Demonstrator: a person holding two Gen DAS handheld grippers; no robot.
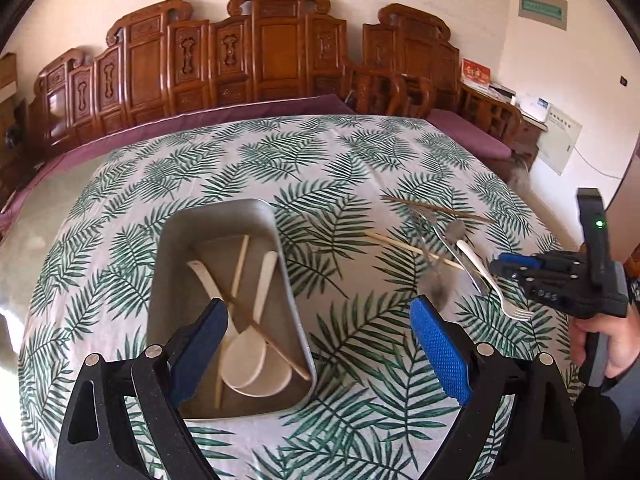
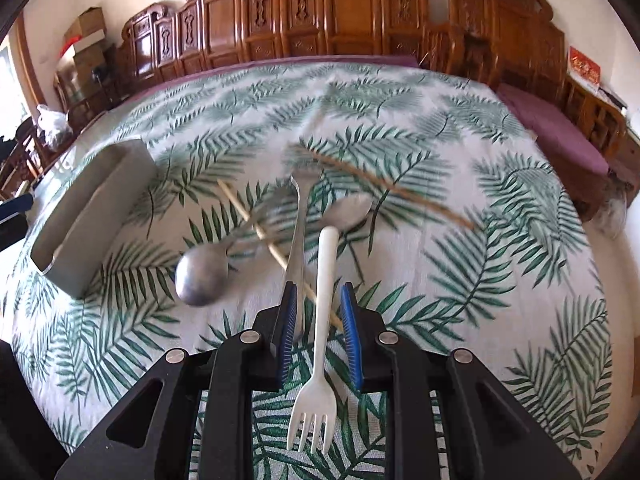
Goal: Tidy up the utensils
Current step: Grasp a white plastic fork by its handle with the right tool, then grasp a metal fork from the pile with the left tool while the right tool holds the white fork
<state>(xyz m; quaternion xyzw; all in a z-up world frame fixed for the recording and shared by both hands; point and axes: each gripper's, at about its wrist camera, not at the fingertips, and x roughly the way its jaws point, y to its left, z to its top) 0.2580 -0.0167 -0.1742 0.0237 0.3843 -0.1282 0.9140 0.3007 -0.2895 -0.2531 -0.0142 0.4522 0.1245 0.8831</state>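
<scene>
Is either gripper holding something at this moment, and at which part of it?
Nothing is held. The left gripper is open and empty. The white fork lies between the right gripper's pads at its handle, not clamped.

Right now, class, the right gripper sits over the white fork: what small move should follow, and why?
Probably close the right gripper on the white fork: its handle lies between the open pads, neither pressing it, and it must go to the grey tray.

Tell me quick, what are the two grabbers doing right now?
Left gripper: open, holding nothing, above the tray.
Right gripper: fingers a little apart around the white fork, not squeezing it.
</scene>
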